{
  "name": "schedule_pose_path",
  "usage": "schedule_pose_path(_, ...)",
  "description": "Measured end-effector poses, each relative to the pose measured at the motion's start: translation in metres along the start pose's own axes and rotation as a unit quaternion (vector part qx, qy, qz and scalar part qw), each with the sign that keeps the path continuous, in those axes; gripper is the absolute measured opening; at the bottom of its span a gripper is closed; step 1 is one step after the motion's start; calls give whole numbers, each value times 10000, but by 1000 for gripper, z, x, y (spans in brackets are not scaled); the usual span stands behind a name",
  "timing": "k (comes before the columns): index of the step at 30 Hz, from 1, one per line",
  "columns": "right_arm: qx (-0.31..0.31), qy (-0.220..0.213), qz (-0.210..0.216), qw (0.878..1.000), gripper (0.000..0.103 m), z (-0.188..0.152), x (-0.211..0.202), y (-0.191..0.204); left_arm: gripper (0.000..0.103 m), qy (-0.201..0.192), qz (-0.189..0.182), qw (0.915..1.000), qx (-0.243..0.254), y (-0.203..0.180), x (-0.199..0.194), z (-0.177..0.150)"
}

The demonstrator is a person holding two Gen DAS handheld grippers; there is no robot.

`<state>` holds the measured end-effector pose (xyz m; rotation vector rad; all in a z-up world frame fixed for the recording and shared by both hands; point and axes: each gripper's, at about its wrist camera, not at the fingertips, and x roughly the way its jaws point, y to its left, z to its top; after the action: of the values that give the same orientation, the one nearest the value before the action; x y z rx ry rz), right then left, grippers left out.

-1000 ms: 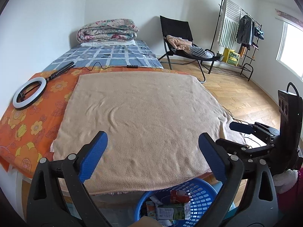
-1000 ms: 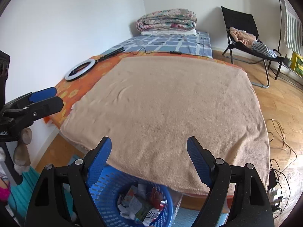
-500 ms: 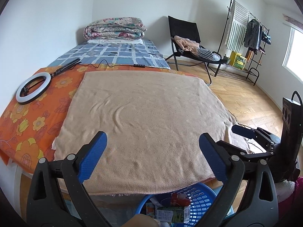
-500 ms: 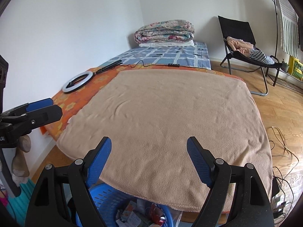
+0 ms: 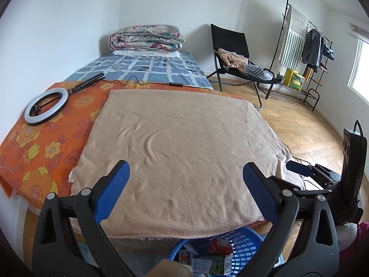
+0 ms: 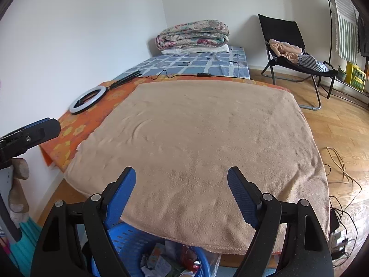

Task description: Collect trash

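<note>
A blue plastic basket (image 5: 244,245) stands on the floor at the bed's near edge, partly under the beige blanket (image 5: 182,152). Inside it lie a red wrapper (image 5: 219,247), a green and white carton (image 5: 209,264) and other crumpled trash (image 6: 161,262). My left gripper (image 5: 185,190) hovers over the blanket's near edge, open, nothing between its blue pads. My right gripper (image 6: 181,194) is open too and holds nothing. Each gripper shows at the side of the other's view. The same basket (image 6: 129,240) sits low in the right wrist view.
A ring light (image 5: 46,108) with its cable lies on the orange flowered sheet (image 5: 39,147). Folded quilts (image 5: 147,38) sit at the bed's far end. A black chair (image 5: 233,60) with clothes, a clothes rack (image 5: 304,46) and floor cables (image 6: 341,173) are to the right.
Both views have tilted up slightly, so the basket sits lower in the frames and more of the far wall shows. Both grippers stay open.
</note>
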<state>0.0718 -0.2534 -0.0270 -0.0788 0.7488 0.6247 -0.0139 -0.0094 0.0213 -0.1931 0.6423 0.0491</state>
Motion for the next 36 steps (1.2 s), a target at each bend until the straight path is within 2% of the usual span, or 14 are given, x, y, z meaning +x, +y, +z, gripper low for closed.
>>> schedule_pose_path(27, 117, 149, 21, 9998, 82, -1, 2, -4, 101, 18, 15, 10000, -17, 0, 0, 1)
schedule_pose_path(36, 122, 147, -12, 9998, 82, -2, 2, -3, 101, 1, 76, 10000, -24, -2, 2, -9)
